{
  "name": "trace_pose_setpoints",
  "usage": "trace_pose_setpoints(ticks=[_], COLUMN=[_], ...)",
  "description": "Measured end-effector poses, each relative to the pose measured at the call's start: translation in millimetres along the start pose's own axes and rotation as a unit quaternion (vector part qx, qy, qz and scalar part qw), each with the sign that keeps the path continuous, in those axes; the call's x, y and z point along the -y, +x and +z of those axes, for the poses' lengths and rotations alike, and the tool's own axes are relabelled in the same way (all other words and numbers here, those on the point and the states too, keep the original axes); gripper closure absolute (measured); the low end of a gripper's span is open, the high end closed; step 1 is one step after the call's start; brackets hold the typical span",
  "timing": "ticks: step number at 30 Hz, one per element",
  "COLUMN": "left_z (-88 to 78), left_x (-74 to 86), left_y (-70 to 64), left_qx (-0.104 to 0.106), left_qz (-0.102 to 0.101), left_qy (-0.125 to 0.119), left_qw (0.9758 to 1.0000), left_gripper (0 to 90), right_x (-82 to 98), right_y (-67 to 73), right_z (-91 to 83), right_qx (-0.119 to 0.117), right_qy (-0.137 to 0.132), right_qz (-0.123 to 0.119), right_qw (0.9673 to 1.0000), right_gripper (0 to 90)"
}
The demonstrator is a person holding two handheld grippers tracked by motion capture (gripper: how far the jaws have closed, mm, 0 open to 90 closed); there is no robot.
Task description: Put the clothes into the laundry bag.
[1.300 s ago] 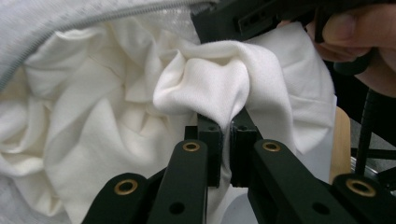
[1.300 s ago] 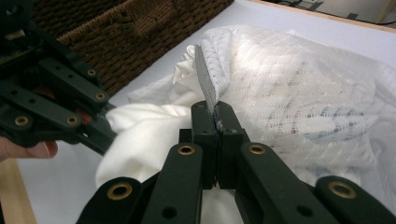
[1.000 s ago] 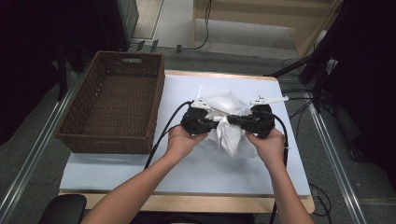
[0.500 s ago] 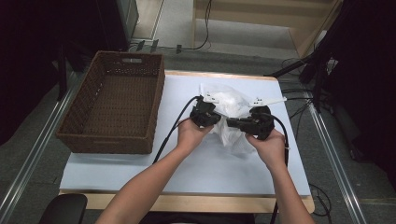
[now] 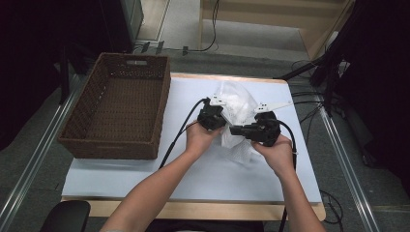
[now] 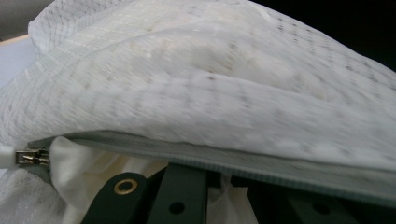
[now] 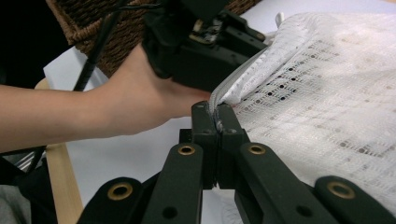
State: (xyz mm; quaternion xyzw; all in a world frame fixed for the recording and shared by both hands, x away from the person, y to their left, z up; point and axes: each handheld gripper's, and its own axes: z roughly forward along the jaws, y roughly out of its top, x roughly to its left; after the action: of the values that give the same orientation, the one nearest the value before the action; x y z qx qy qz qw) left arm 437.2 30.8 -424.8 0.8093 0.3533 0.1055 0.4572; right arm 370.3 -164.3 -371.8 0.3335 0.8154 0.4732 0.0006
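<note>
A white mesh bag with a grey zipper lies bunched on the white table top. At the bag's left side, my left gripper is shut on its zipper edge. My right gripper points left and is shut on the same edge. In the right gripper view the two black jaws pinch the zipper tape, with the left gripper and its hand just beyond. In the left gripper view the bag looms close, its metal zipper pull at the left, and the grey tape hides the jaw tips.
An empty brown wicker basket stands on the table's left part. Black cables trail from both grippers over the table. The table's wooden front edge lies near the person's forearms. Dark floor and rails surround the table.
The left hand has moved right and a little away with its gripper, closer to the right gripper. The bag has bunched up taller between them. The right hand has stayed put.
</note>
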Motion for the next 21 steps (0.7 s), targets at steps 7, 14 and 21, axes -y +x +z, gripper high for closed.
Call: trace_pose_setpoints(ticks=[7, 14, 21], left_z=[-5.0, -37.8, -68.2], left_x=[-3.6, 0.7, 6.9], left_y=[7.7, 8.0, 6.2], left_qx=[0.031, 0.057, 0.078], left_qz=[-0.015, -0.004, -0.006], left_qy=[0.016, 0.025, 0.021], left_qw=[0.9993, 0.9980, 0.9967], left_gripper=[83.4, 74.3, 58.6], right_x=[3.3, 5.1, 4.4], right_y=[-4.9, -9.8, -11.0], right_z=[0.8, -1.5, -1.4], right_qx=[0.012, 0.030, 0.034], right_qy=[0.005, -0.005, -0.006], right_qz=[0.003, 0.013, 0.012], right_qw=[0.9999, 0.9995, 0.9993], right_gripper=[90.0, 90.0, 90.0])
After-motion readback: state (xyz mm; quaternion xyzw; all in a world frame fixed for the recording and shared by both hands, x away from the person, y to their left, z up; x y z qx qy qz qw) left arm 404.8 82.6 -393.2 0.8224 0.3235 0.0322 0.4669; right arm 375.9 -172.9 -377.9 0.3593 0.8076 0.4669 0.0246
